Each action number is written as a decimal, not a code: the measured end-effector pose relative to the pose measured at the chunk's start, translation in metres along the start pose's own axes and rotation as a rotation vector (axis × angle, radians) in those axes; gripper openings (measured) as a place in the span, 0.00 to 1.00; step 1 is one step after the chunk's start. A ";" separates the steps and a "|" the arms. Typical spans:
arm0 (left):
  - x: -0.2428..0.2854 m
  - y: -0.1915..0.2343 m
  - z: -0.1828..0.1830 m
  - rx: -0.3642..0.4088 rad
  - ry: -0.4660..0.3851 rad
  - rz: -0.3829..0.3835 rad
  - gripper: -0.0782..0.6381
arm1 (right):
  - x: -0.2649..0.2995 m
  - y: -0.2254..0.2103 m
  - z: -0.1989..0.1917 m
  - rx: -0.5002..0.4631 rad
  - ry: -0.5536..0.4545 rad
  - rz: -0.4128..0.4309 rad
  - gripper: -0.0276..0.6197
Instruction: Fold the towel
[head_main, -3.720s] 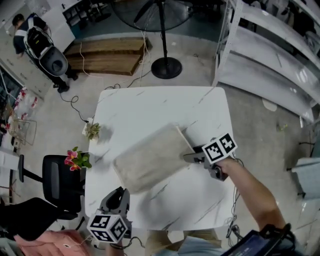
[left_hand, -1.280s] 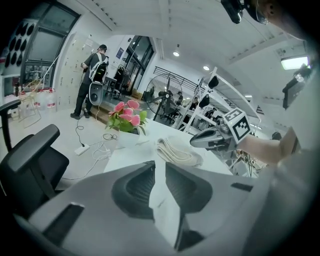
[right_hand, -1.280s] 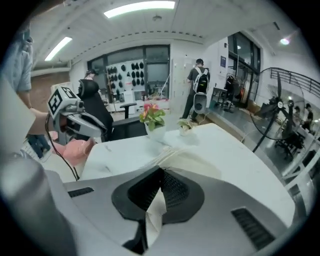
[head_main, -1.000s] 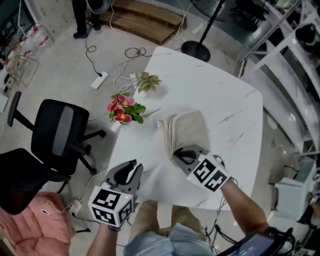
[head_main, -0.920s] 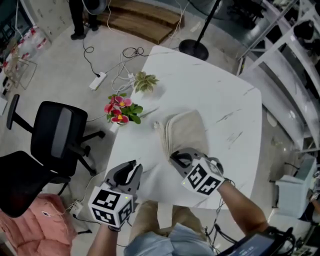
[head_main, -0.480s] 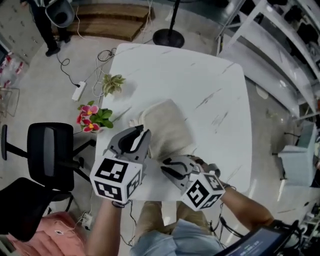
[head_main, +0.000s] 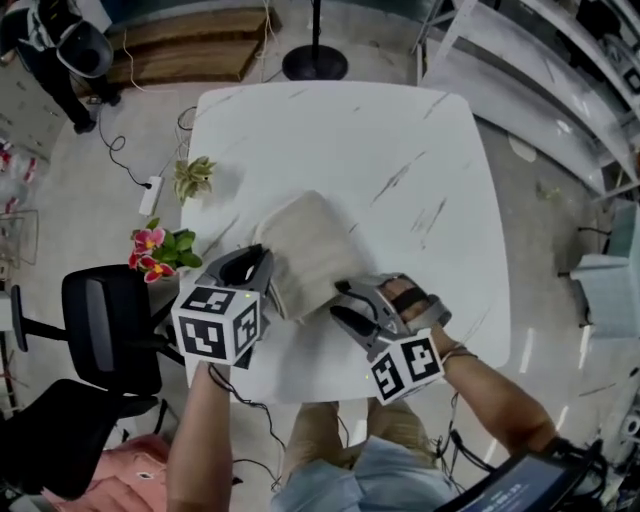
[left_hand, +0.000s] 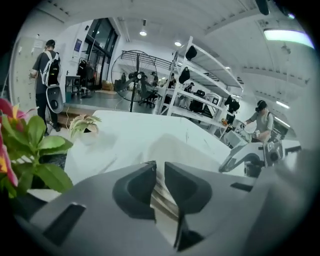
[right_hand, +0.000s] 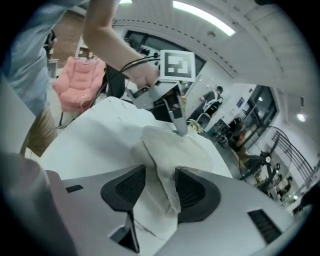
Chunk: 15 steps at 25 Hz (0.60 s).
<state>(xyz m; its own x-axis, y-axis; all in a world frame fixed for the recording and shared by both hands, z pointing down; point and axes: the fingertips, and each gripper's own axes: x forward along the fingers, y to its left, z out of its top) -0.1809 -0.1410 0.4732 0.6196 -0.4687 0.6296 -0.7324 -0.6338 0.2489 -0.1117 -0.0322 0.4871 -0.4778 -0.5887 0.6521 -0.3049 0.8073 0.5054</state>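
Observation:
A beige towel (head_main: 310, 245) lies folded in a thick stack on the white marble table (head_main: 400, 150). My left gripper (head_main: 258, 265) is at the towel's left edge. In the left gripper view its jaws have just been closing and stand almost together (left_hand: 160, 167), with the towel's layered edge (left_hand: 161, 192) filling the thin gap. My right gripper (head_main: 345, 300) is at the near right corner. Its jaws have just been opening and stand apart (right_hand: 160, 175). A raised fold of towel (right_hand: 162, 165) stands loosely between them, leaning on the right pad.
A pot of pink flowers (head_main: 158, 250) and a small green plant (head_main: 195, 178) stand at the table's left edge. A black chair (head_main: 100, 325) is left of the table, a fan stand (head_main: 315, 62) is beyond it, and white shelving (head_main: 540, 80) is at the right.
The towel is folded smaller than before. My left gripper has come up from the table's near edge to the towel's left side. My right gripper has let go of the towel and opened.

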 end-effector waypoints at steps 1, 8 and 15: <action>0.001 0.000 -0.001 -0.008 0.004 -0.002 0.19 | 0.006 0.005 -0.002 -0.046 0.010 0.018 0.36; -0.005 -0.007 0.006 -0.031 -0.020 -0.022 0.18 | -0.001 -0.008 -0.003 -0.198 -0.001 -0.043 0.16; -0.006 -0.016 0.008 -0.076 -0.050 -0.063 0.18 | -0.028 -0.025 -0.007 -0.192 -0.037 -0.042 0.11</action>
<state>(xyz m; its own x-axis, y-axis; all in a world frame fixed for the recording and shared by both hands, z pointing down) -0.1706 -0.1333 0.4596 0.6773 -0.4608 0.5735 -0.7094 -0.6156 0.3431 -0.0851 -0.0365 0.4599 -0.4991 -0.6165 0.6089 -0.1641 0.7572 0.6322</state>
